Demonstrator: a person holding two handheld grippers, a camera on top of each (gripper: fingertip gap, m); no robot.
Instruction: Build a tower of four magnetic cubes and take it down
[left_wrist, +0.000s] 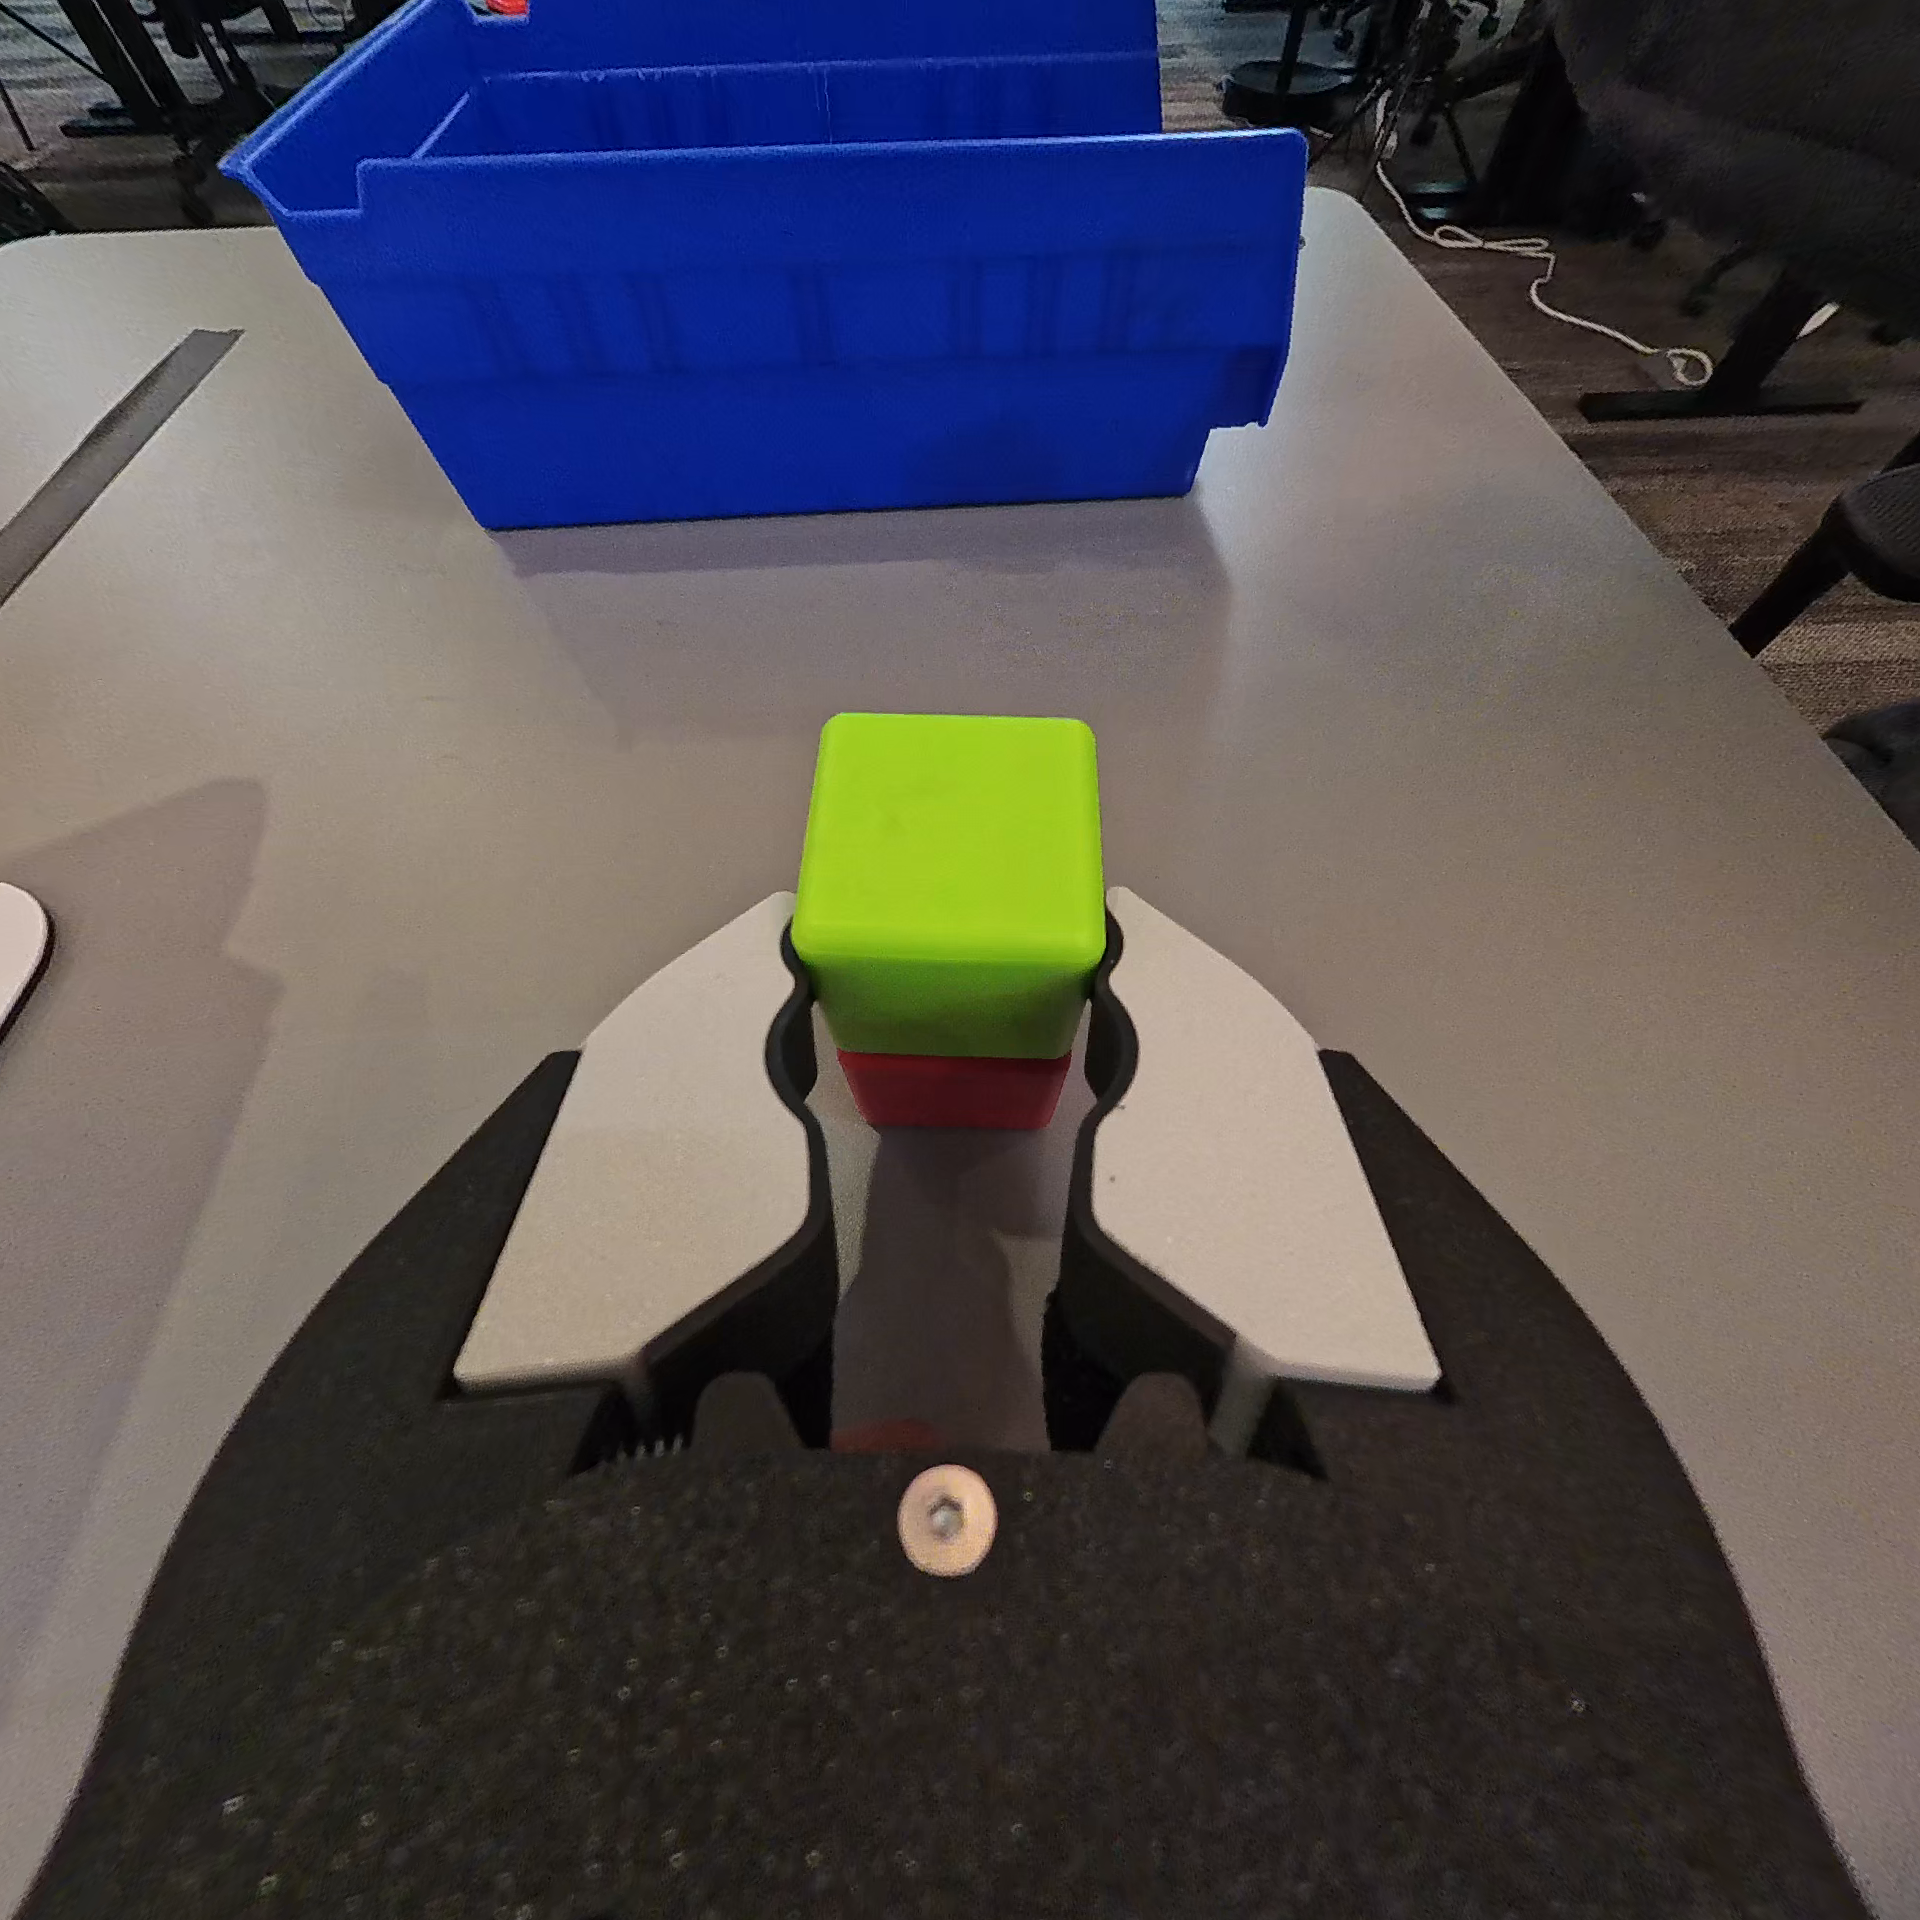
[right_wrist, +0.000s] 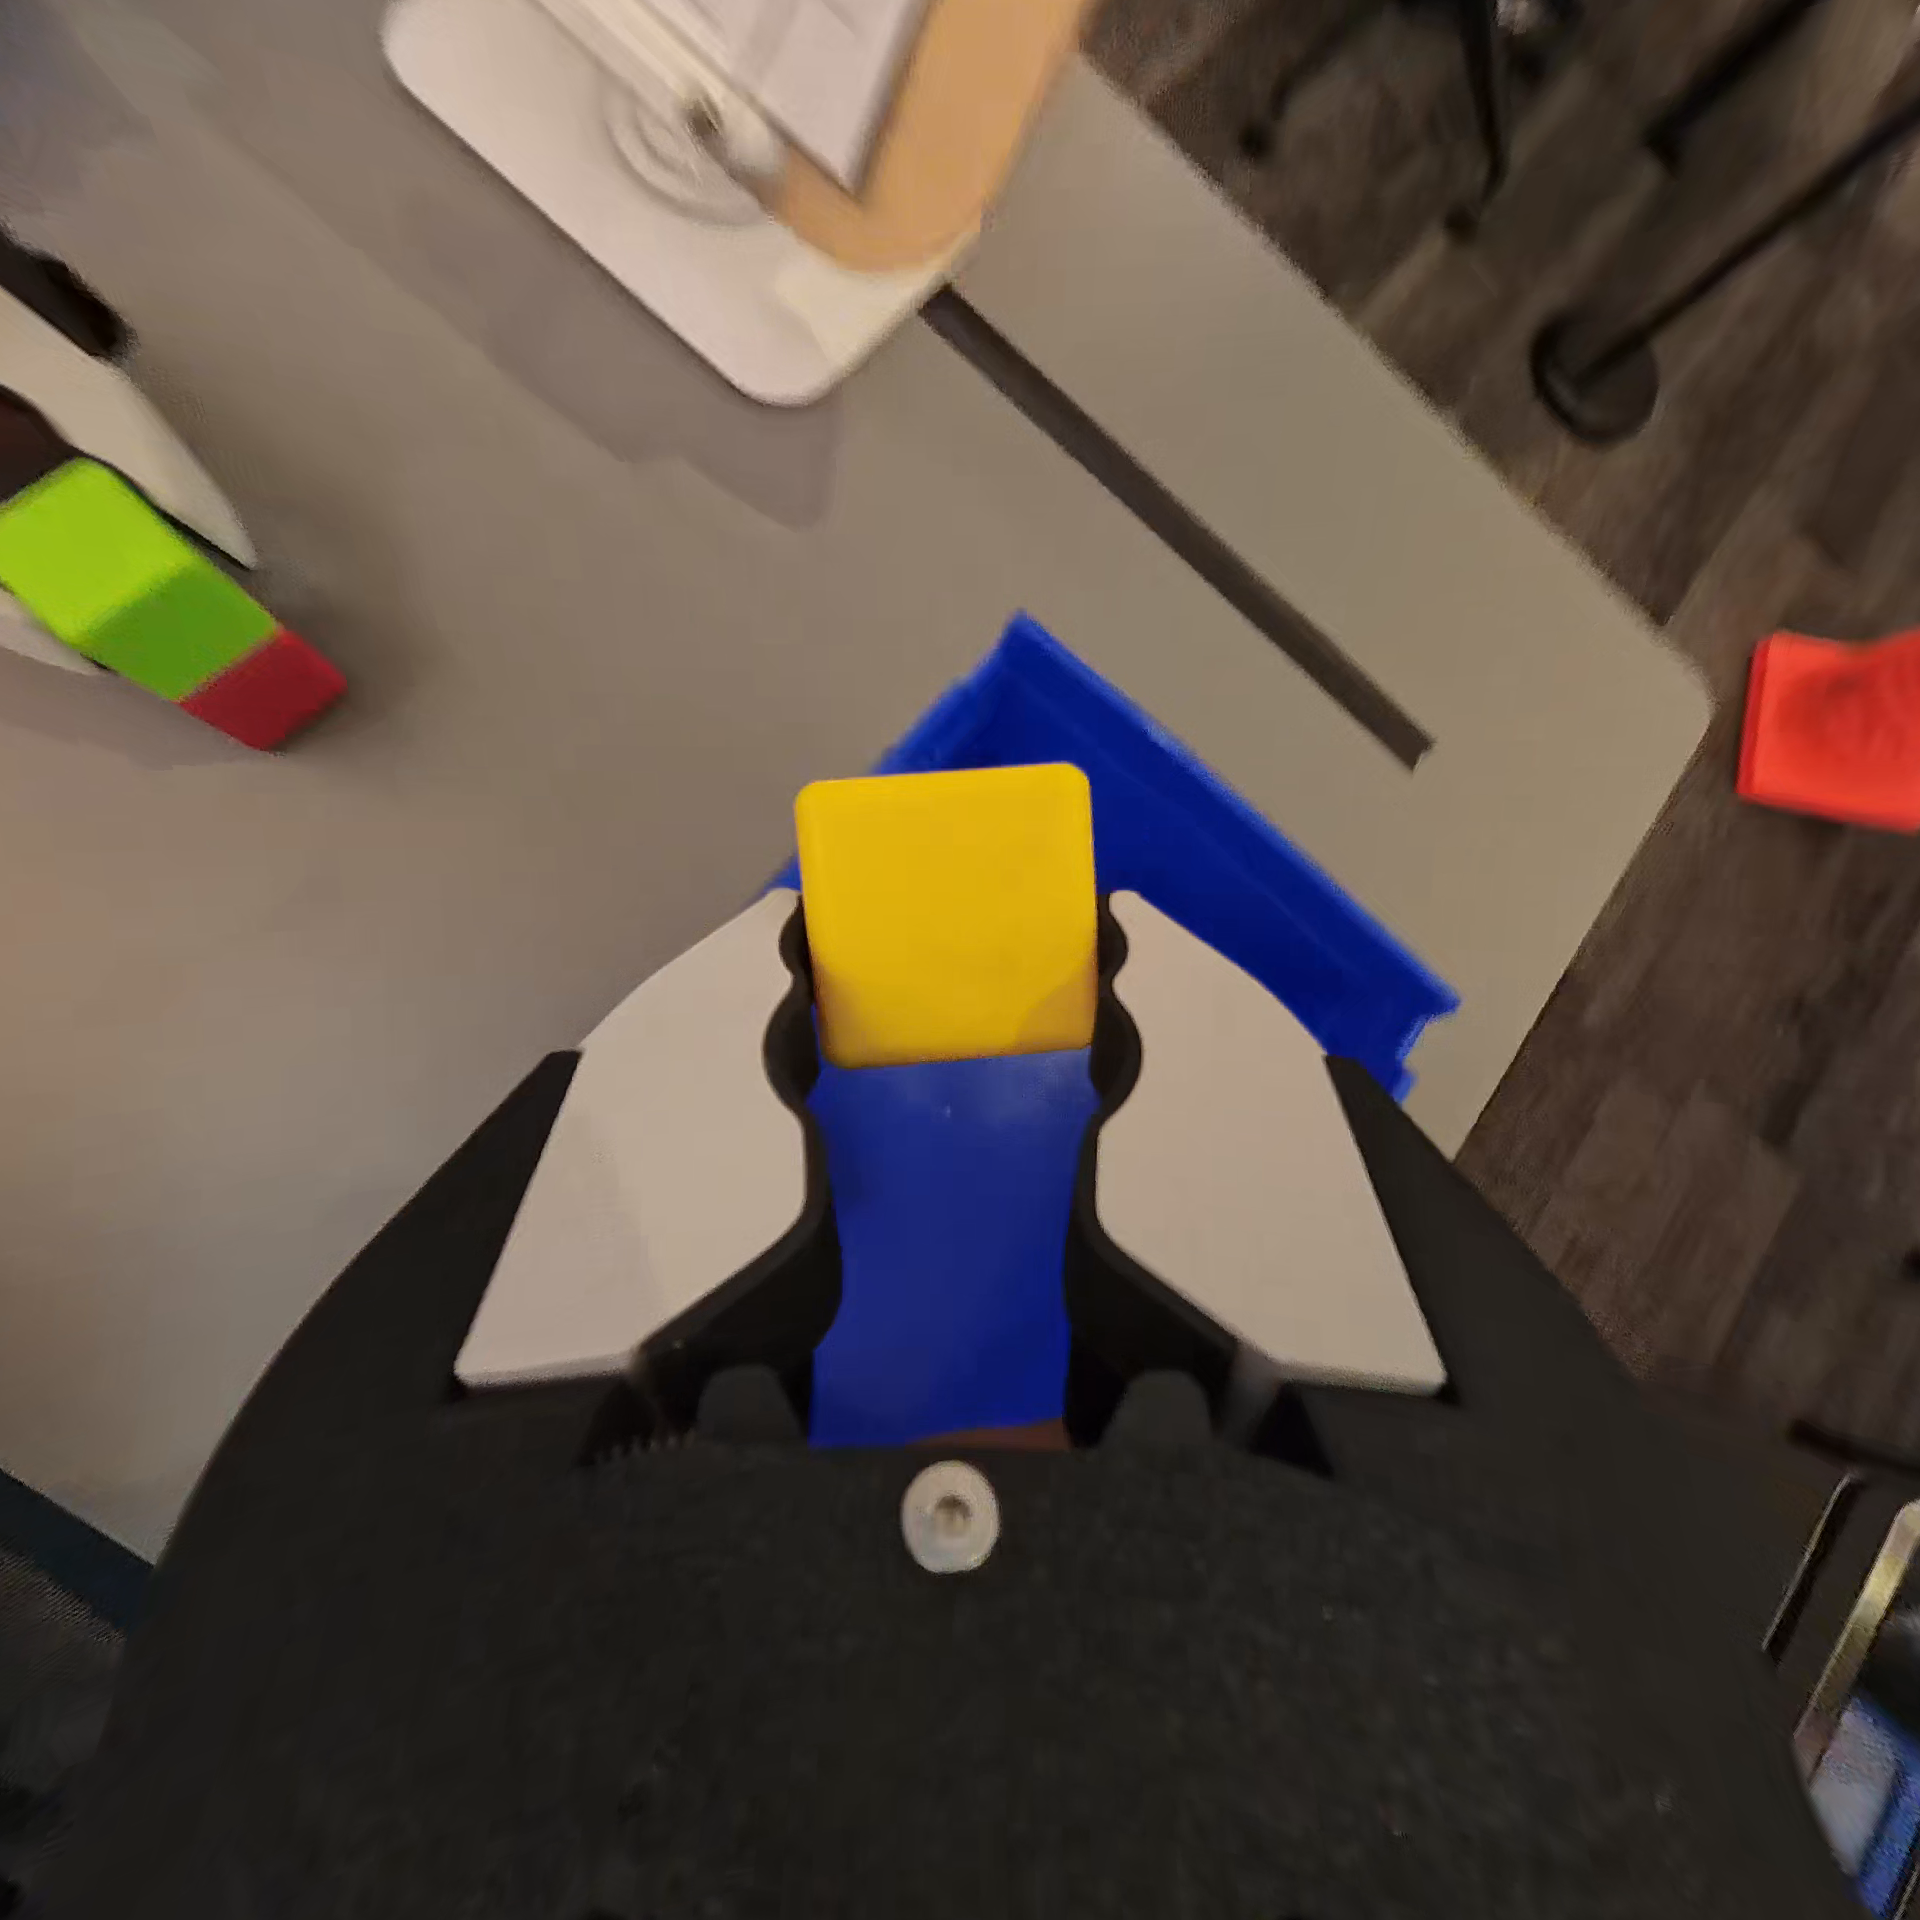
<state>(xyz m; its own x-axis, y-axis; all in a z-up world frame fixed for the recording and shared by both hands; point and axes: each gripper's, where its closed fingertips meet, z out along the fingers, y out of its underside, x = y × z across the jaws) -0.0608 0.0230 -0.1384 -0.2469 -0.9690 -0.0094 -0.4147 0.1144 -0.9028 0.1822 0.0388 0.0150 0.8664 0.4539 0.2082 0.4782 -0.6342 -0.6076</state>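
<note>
In the left wrist view my left gripper (left_wrist: 948, 961) is shut on a green cube (left_wrist: 948, 873) that sits on top of a red cube (left_wrist: 951, 1089) on the grey table (left_wrist: 416, 727). The same green cube (right_wrist: 114, 577) and red cube (right_wrist: 265, 691) show at the far left of the right wrist view, with the left gripper's fingers (right_wrist: 135, 457) around the green one. My right gripper (right_wrist: 948, 961) is shut on a yellow cube (right_wrist: 948, 914) and holds it in the air above the blue bin (right_wrist: 1195, 862).
The blue bin (left_wrist: 810, 312) stands at the back of the table, behind the stack. A white flat base (right_wrist: 644, 208) with a tan post lies on the table. A dark slot (right_wrist: 1174, 520) runs across the tabletop. A red object (right_wrist: 1834, 727) lies on the floor past the table edge.
</note>
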